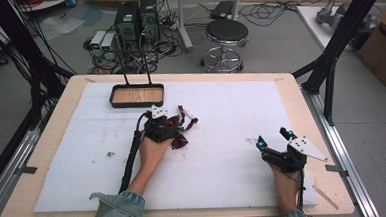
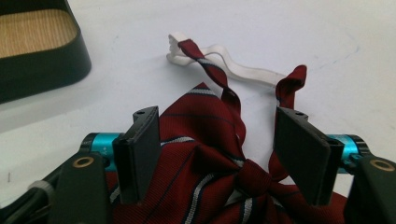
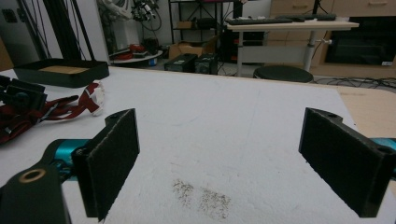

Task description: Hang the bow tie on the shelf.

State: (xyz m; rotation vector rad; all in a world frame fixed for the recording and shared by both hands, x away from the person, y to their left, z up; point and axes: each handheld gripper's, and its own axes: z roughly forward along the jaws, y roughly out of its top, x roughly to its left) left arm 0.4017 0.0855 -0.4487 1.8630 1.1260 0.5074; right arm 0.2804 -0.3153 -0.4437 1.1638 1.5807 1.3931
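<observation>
Here the left gripper, unclenched, straddles the red tie, hiding its lower part.

Grey floor w/ two PC towers and tangled cables beyond the table; black round stool nearby. Cardboard box at right, black frame struts either side. Desk w/ keyboard in bkgd.

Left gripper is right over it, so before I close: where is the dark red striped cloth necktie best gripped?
Grip the dark red striped cloth necktie at its bunched knot, from above: it is the thickest part, already between the left gripper's open jaws. The thin straps lie flat.
</observation>
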